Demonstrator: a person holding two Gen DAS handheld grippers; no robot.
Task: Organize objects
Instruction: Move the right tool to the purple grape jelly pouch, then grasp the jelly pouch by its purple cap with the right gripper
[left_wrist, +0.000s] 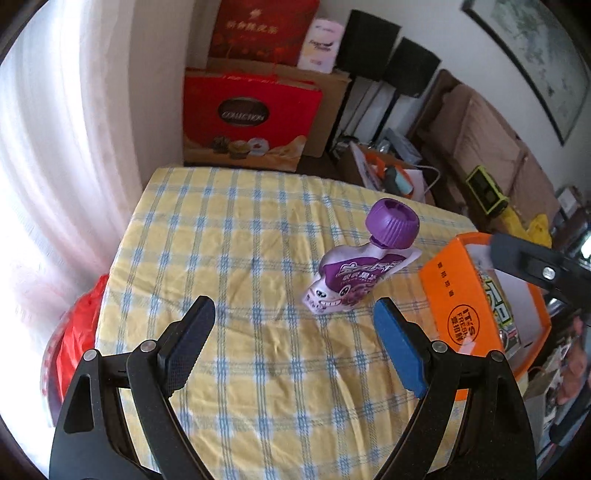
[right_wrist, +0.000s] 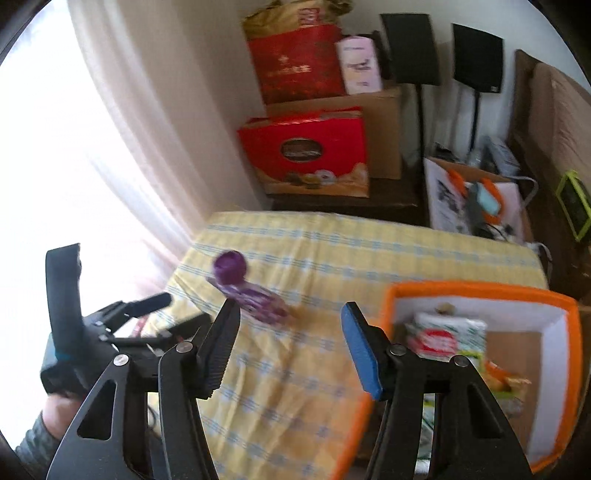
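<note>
A purple and white drink pouch (left_wrist: 347, 277) with a big purple cap stands tilted on the yellow checked tablecloth (left_wrist: 240, 258). It also shows in the right wrist view (right_wrist: 255, 295), blurred. An orange box (left_wrist: 476, 314) sits at the table's right edge, with snack packets (right_wrist: 447, 336) inside. My left gripper (left_wrist: 293, 317) is open and empty, just short of the pouch. My right gripper (right_wrist: 290, 325) is open and empty, above the table between the pouch and the orange box (right_wrist: 480, 291). The left gripper also shows at the left of the right wrist view (right_wrist: 147, 314).
Red gift boxes (left_wrist: 247, 118) and cardboard boxes are stacked beyond the table's far edge. A white curtain (left_wrist: 55, 166) hangs on the left. A red bag (left_wrist: 74, 339) lies by the table's left side. Black speakers (right_wrist: 476, 59) and clutter stand at the right.
</note>
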